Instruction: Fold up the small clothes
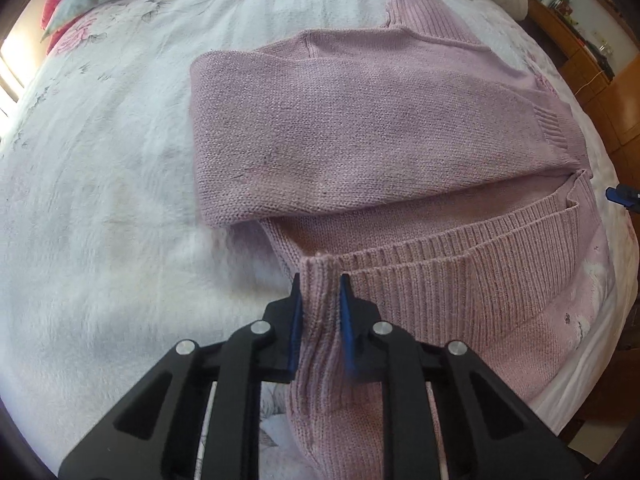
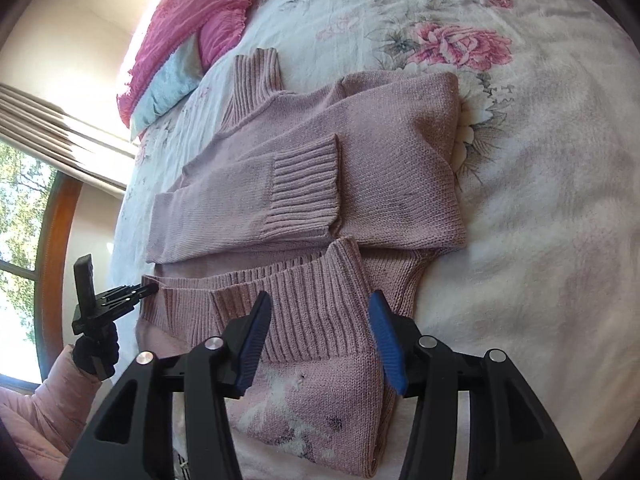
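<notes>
**Hem fold under way on the bed**

Floral bedding covers the bed (image 2: 540, 240), with pink pillows (image 2: 188, 28) at its head beside a curtained window. On it lies the pink knit sweater (image 1: 360, 128), both sleeves already crossed over the body and the turtleneck collar (image 2: 256, 76) pointing toward the pillows. The ribbed hem (image 2: 312, 312) has been lifted and doubled back toward the chest, so the step in hand looks like the bottom-to-top fold.

The left gripper (image 1: 320, 284) is closed to a narrow gap, pinching one corner of the ribbed hem between its blue pads. The right gripper (image 2: 316, 304) stands wide apart, straddling the hem's other end without clamping it.

Next, I judge, the right gripper needs to close on its corner. Then both must carry the hem evenly toward the collar, keeping the edge level so the crossed sleeves stay tucked.
</notes>
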### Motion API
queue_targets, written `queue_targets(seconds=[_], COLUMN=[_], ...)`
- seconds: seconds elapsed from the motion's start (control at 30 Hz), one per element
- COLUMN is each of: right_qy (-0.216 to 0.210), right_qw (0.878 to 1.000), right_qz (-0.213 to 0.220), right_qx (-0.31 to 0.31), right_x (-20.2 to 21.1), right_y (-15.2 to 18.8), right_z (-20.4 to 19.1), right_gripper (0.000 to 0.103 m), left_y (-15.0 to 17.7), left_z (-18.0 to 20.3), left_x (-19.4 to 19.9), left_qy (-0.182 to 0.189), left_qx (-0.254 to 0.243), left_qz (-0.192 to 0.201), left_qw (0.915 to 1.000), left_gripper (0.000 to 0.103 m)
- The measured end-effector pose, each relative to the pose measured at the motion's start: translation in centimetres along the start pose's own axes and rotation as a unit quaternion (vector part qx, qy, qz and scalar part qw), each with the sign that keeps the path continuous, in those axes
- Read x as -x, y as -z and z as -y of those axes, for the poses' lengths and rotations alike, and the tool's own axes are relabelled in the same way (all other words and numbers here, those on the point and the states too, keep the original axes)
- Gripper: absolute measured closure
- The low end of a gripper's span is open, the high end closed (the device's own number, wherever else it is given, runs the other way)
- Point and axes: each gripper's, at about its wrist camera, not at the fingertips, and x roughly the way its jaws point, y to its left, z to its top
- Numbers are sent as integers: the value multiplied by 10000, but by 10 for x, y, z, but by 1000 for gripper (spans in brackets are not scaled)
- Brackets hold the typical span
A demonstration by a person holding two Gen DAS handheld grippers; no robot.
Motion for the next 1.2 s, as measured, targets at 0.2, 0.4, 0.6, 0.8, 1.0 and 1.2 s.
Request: queue_targets(seconds=[0.2,0.4,0.6,0.8,1.0,1.2], right_qy=[299,514,629,33,-455,-641], right_qw=[9973,9937,9897,9912,9956,9922], right_qz=[-156,-505,-635,-440,199,817], right_qx=[650,864,1120,1250,790,688], right_x=[-14,-46,-63,-33,25,61], right_y=[-10,-18,-16,-4,-7,-33], right_z=[-18,-13,-13,-22,-10,-13], right_gripper=[45,43,70,92,93,93], left_y=[7,8,0,5,5,-27], left_z=[12,21,23,28,22,23], left_x=[34,18,-12,18,66,102], left_qy=[21,154,11,287,583,806], left_qx=[30,-24,-59,12,391,503], left_qz=[459,328,62,545,1266,1976], left_qw=[9989,9993,10000,9981,9895,9757], left_gripper=[93,92,79,95,95,95])
